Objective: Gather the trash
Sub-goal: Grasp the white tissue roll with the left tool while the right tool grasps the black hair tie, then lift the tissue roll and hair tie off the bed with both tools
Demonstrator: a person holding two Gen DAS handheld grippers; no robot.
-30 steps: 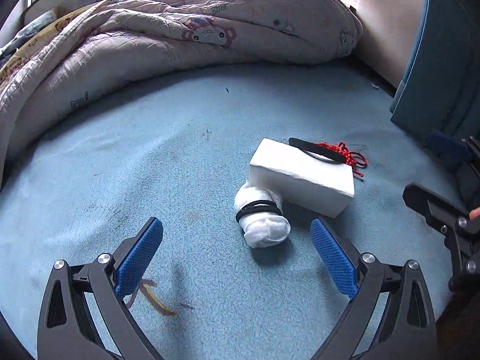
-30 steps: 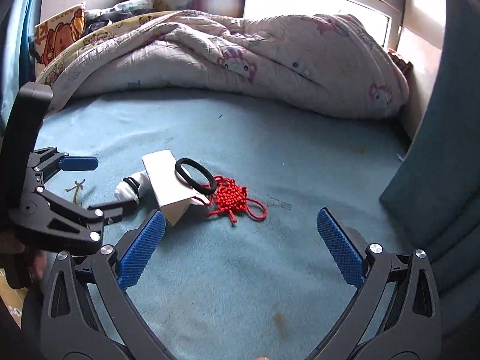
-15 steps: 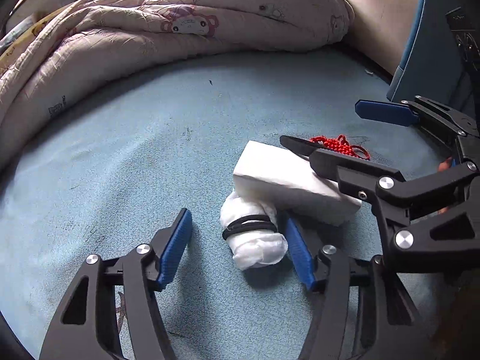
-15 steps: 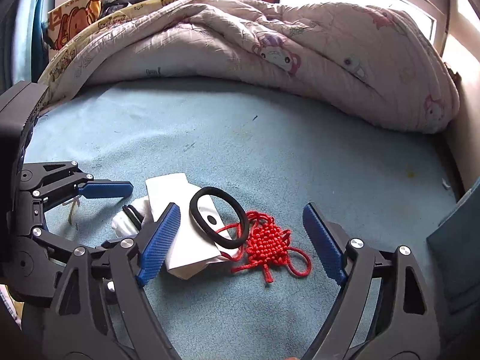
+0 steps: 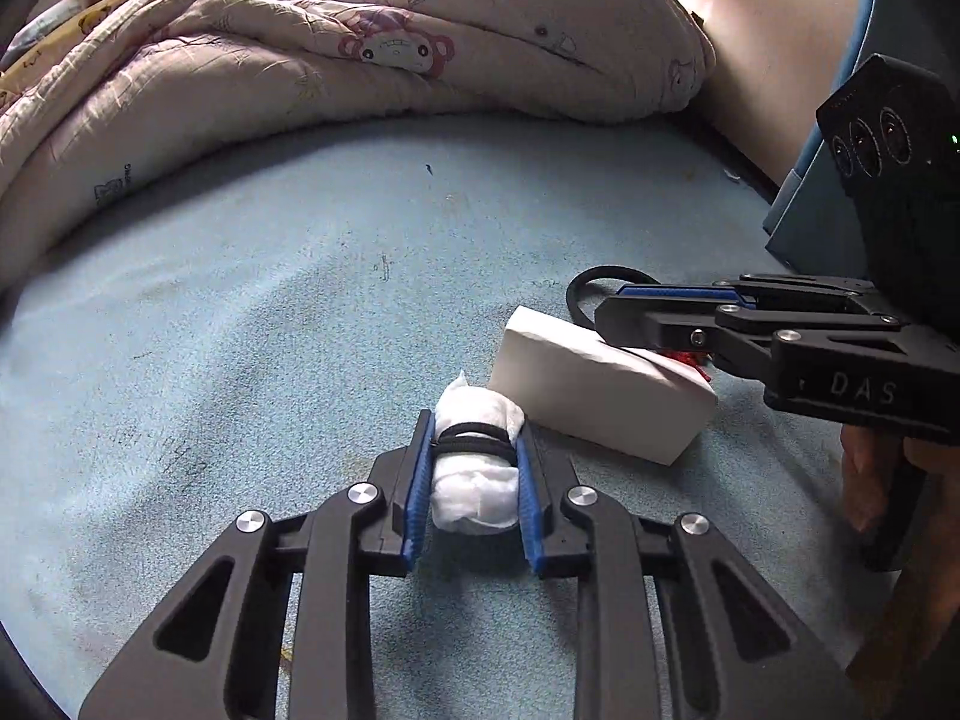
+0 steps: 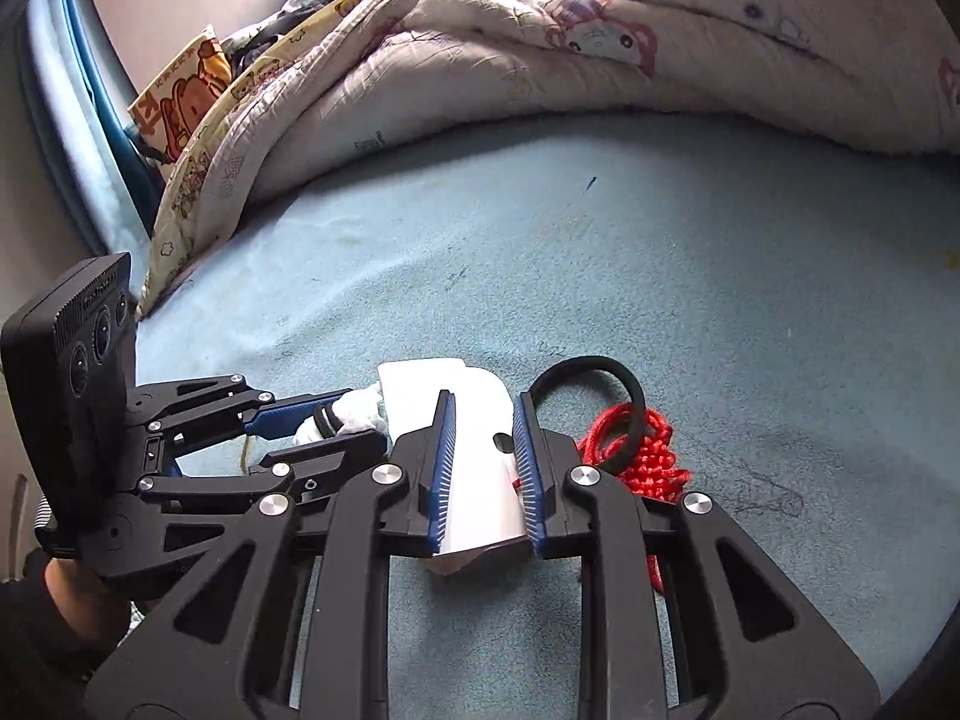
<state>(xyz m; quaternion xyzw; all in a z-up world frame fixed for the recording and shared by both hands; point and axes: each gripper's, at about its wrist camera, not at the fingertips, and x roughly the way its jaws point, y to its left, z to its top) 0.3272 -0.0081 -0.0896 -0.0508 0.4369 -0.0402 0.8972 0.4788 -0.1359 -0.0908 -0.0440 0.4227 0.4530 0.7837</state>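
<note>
Both claws closing: left claw (image 5: 474, 450) on tissue wad (image 5: 474, 480), right claw (image 6: 483, 420) on white box (image 6: 477, 456).

My right hand-held gripper (image 5: 624, 306) covering most of the red knotted cord (image 5: 684, 355), my left hand (image 6: 66, 600) cut off at the corner, print on the quilt's label (image 5: 111, 189) too small to read, white box (image 6: 474, 468) partly behind my blue pads (image 6: 441, 468)

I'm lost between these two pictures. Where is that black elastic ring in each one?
Left wrist view: black elastic ring right of centre, behind the white box, partly hidden by the right gripper.
Right wrist view: ring right of centre, on the red knot.
Shared landmark: the white box.
</note>
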